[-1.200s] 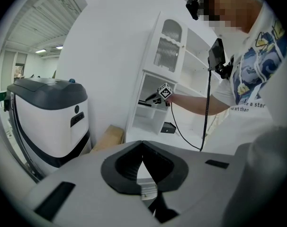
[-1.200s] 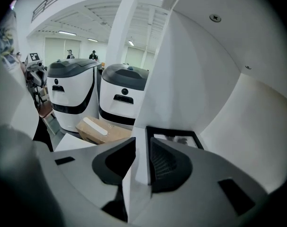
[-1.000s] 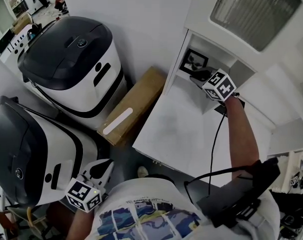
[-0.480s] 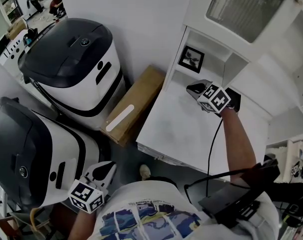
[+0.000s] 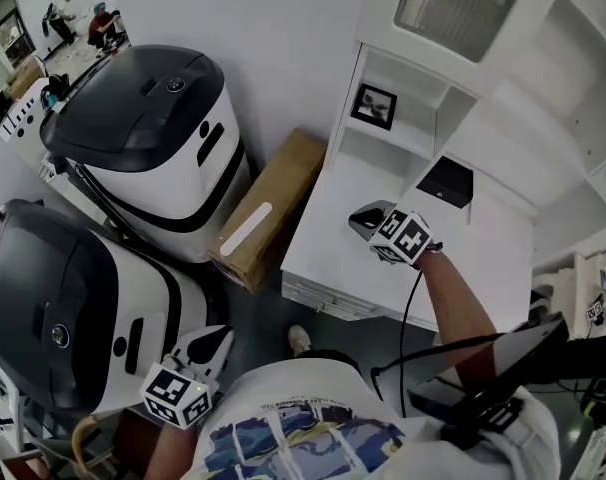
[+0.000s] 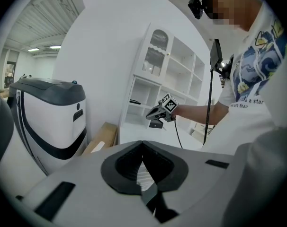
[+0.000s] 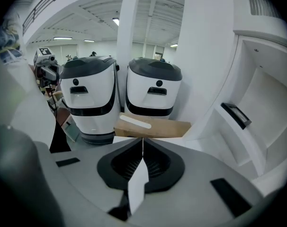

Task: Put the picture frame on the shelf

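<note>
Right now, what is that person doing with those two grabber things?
The person holds a gripper in each hand. The picture frame sits in the white shelf, with nothing touching it. The right gripper hovers over the desktop below, shut and empty. The left gripper hangs low by the person's side, also shut and empty.

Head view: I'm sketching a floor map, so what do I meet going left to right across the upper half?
Upper white-and-black machine → cardboard box → picture frame → flat black item.
</note>
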